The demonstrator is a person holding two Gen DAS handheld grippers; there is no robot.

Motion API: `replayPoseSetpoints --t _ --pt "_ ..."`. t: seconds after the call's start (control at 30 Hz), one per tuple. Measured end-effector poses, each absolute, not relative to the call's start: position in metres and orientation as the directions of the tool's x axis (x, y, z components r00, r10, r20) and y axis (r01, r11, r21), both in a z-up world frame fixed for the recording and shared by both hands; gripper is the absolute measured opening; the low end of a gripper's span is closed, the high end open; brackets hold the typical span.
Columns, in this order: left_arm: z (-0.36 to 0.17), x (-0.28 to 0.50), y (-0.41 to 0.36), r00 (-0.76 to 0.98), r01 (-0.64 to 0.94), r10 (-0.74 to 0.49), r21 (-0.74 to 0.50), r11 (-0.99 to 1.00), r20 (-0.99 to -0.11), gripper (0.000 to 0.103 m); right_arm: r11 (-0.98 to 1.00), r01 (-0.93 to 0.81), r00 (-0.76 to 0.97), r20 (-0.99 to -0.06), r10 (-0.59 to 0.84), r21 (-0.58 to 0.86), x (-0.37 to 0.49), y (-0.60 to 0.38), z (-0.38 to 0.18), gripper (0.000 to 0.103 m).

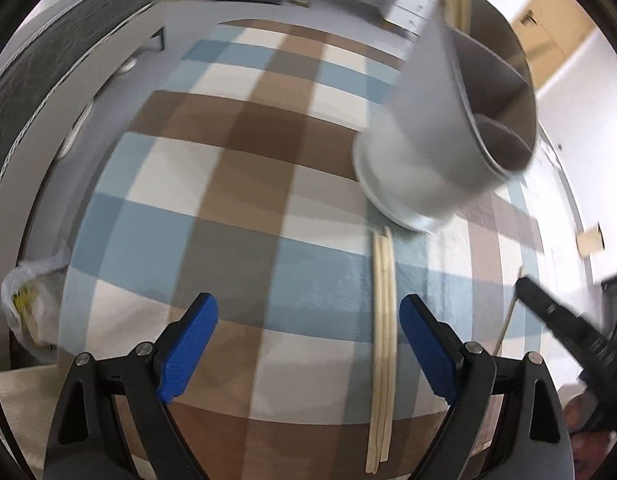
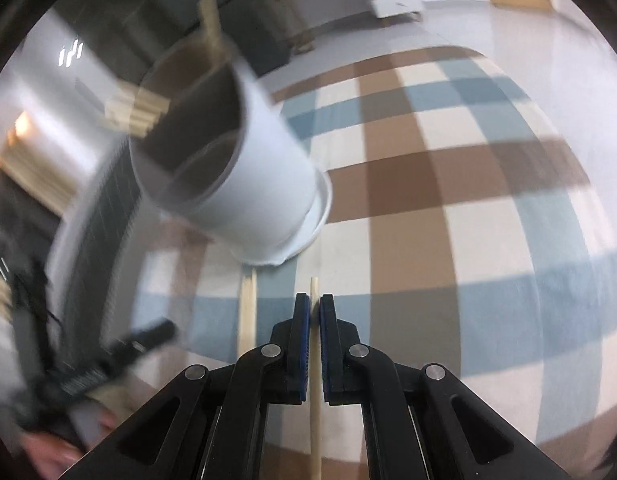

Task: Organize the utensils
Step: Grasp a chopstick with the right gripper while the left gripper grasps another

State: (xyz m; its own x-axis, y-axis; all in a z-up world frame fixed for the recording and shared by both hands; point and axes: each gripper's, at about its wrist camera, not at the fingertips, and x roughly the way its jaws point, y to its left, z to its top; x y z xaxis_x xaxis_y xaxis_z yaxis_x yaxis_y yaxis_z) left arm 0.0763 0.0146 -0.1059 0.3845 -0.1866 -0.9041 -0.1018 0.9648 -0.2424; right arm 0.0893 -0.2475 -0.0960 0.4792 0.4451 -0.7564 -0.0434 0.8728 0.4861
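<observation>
While left gripper point(image 1: 308, 344) gapes, chopstick point(image 2: 315, 400) pinched between right fingers point(image 2: 301, 344).

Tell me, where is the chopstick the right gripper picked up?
The chopstick is pinched between the right gripper's blue pads, low in the right wrist view, with its tip pointing toward the white utensil holder above the checked tablecloth.
</observation>
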Motion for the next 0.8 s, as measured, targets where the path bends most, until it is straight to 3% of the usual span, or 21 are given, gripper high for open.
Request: replayPoseSetpoints --t 0.27,0.8 --pt "-0.124 0.071 -0.006 0.333 -0.064 -0.085 -0.113 0.992 -0.939 0.089 0.796 0.003 0.537 -0.672 0.509 0.605 0.086 -0.258 -0.088 0.004" --pt "-0.136 0.075 -0.014 0.272 -0.068 -0.039 -0.059 0.996 -0.962 0.091 0.789 0.012 0.568 -0.654 0.500 0.615 0.084 -0.264 -0.081 0.004"
